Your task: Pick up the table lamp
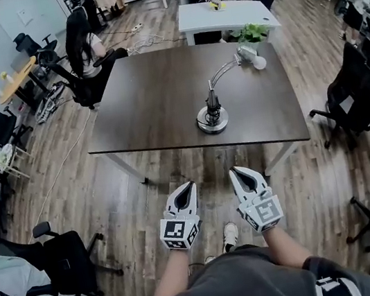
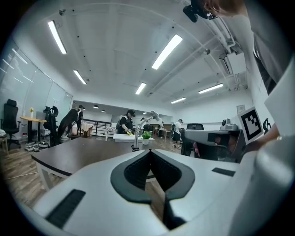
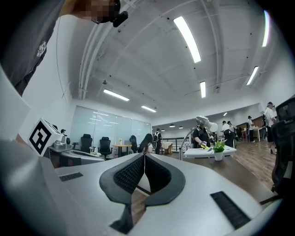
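Observation:
The table lamp (image 1: 212, 117) stands near the front edge of the dark brown table (image 1: 152, 100). It has a round silver base, a curved arm and a small head with a bulb at the far right. Both white grippers hang short of the table, above the wooden floor. My left gripper (image 1: 191, 186) is shut with nothing in it, and my right gripper (image 1: 234, 171) is shut and empty too. In the left gripper view the lamp (image 2: 136, 134) shows far ahead beyond the closed jaws (image 2: 150, 150). The right gripper view has the lamp (image 3: 203, 121) to the right of its closed jaws (image 3: 144, 155).
A small potted plant (image 1: 250, 31) sits at the table's far edge, with a white table (image 1: 202, 18) behind it. A person (image 1: 83, 45) sits at the far left corner. Black office chairs stand at the right (image 1: 356, 97) and at the lower left (image 1: 70, 261).

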A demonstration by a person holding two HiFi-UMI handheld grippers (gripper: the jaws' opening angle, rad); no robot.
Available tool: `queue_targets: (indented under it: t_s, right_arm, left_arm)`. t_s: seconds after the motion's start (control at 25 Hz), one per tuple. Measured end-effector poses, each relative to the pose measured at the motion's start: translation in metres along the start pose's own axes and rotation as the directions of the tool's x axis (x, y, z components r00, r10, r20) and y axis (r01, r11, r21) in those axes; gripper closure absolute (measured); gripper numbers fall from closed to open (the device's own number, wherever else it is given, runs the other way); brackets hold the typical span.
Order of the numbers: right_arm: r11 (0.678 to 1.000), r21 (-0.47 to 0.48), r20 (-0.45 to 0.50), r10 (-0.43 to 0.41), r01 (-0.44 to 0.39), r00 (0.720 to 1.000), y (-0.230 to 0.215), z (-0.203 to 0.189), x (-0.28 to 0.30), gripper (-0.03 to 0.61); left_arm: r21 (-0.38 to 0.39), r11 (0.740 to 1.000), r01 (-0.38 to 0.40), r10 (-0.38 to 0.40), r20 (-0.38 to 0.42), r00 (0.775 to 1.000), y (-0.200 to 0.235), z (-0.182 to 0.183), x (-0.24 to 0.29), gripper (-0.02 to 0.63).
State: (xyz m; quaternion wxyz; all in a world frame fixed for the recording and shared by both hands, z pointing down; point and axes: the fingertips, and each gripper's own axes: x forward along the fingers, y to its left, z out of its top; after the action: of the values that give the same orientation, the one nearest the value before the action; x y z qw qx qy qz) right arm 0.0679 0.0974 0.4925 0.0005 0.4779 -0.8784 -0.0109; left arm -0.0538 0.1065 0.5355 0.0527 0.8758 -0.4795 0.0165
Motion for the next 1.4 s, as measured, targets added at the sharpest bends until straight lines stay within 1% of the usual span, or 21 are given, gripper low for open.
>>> queue_targets:
  t_s: [0.24,0.4,0.56,0.76,1.0,1.24,1.4]
  right_arm:
    - [0.999,0.016,-0.004,0.036,-0.035,0.999,-0.030,-0.005,0.028,0.551]
    - [0.998,0.014,0.004,0.060,-0.060,0.998,-0.043,-0.004,0.044,0.552]
    - [0.999,0.016,0.012,0.049,-0.049,0.999,-0.059,-0.003,0.057,0.552]
    - [0.999,0.019,-0.009,0.037,-0.037,0.999,-0.070,-0.013,0.077,0.552]
    - [0.999,-0.015,-0.007,0.039,-0.039,0.999,-0.079,-0.014,0.117,0.552]
    - [0.999,-0.010,0.000,-0.039,0.039,0.999,-0.097,-0.007,0.166,0.552]
    - [0.998,-0.015,-0.009,-0.067,0.067,0.998,-0.105,-0.010,0.193,0.552]
  left_arm:
    - [0.012,1.000,-0.015,0.015,-0.020,1.000,0.007,0.003,0.037,0.607]
    - [0.019,0.999,-0.033,0.034,-0.027,0.999,0.015,0.005,0.052,0.607]
    - [0.016,0.999,-0.042,0.042,-0.029,0.999,0.022,0.007,0.065,0.607]
    - [0.010,0.999,-0.043,0.043,-0.036,0.998,0.039,0.006,0.082,0.607]
    - [0.022,1.000,0.013,-0.013,-0.015,1.000,0.062,0.014,0.124,0.607]
    - [0.027,0.997,0.071,-0.070,-0.020,0.997,0.100,0.019,0.160,0.607]
    - [0.018,0.995,0.093,-0.093,-0.030,0.995,0.125,0.017,0.182,0.607]
